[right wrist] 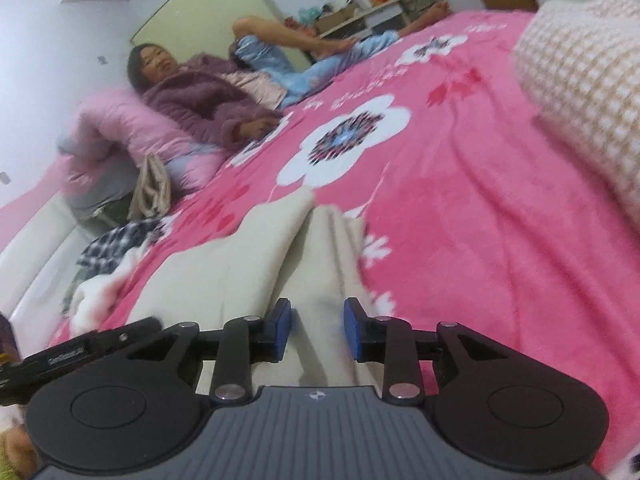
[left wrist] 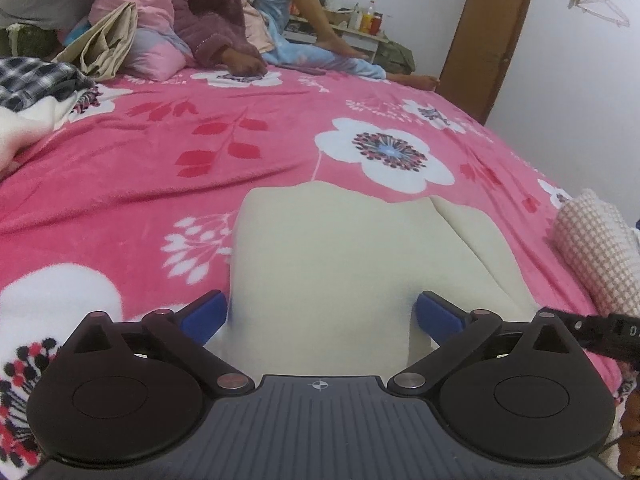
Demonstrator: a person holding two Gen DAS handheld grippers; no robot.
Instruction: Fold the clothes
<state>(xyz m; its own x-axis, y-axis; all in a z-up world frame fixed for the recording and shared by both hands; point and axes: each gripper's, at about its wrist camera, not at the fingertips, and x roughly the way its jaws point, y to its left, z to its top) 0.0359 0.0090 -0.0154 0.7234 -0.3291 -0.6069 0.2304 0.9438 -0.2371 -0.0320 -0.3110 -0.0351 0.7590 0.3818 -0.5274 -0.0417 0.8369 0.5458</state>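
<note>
No legible words, brands or numbers anywhere. Only a small crosshair mark (left wrist: 319, 385) printed in white on the grey ribbed body of the left gripper (left wrist: 320, 316), and the same crosshair mark (right wrist: 316, 395) on the body of the right gripper (right wrist: 317, 330). Pale lettering on a black bar (right wrist: 68, 359) at the left of the right wrist view, too blurred to read. Pale characters on a black bar (left wrist: 624, 330) at the right edge of the left wrist view, likewise unreadable. Bottles on the far shelf (left wrist: 366, 20) too small for any label.
</note>
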